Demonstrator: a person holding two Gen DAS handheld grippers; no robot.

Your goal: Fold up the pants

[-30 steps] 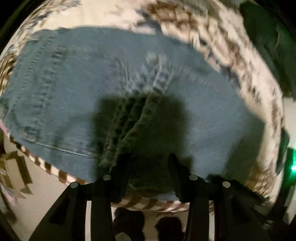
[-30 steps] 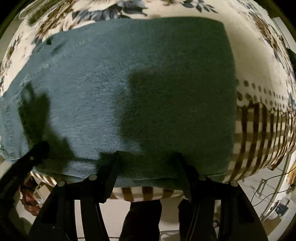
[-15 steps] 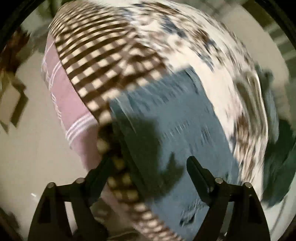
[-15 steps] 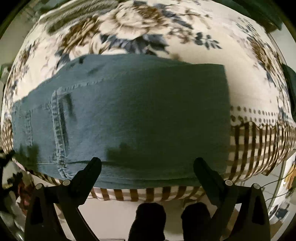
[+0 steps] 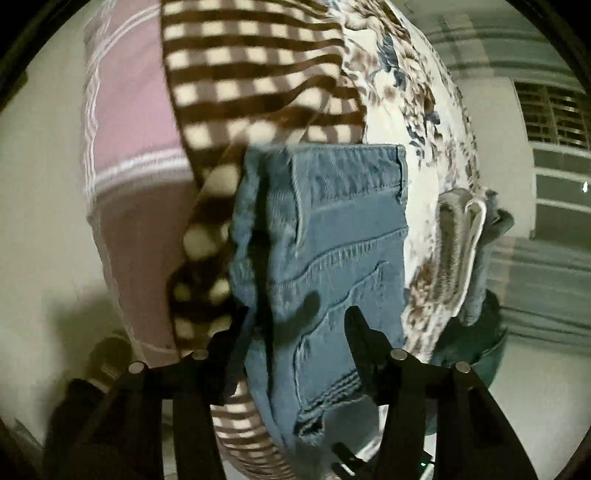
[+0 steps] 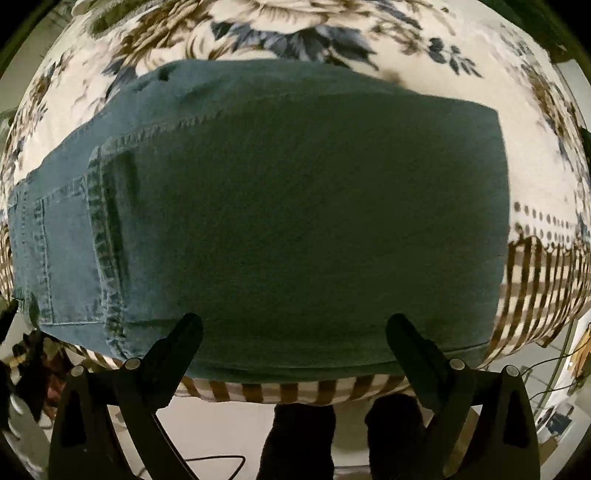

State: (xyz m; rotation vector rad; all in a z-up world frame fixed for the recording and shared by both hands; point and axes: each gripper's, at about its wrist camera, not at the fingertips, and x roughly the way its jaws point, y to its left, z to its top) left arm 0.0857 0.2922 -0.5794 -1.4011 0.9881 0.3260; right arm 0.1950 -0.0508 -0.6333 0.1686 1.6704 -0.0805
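Both tongs over pants point(image 6: 295, 206) | left tongs point(image 5: 295, 321) closing astride edge | right tongs point(image 6: 293, 332) spread

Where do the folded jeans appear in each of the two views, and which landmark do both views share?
Left wrist view: the jeans hang in the middle, from the centre down to the bottom, seen end-on with stacked layers and seams.
Right wrist view: the jeans fill the centre as a wide flat panel, with a stitched seam at the left.
Shared landmark: the bedcover, floral with a brown checked border, lies under the jeans.
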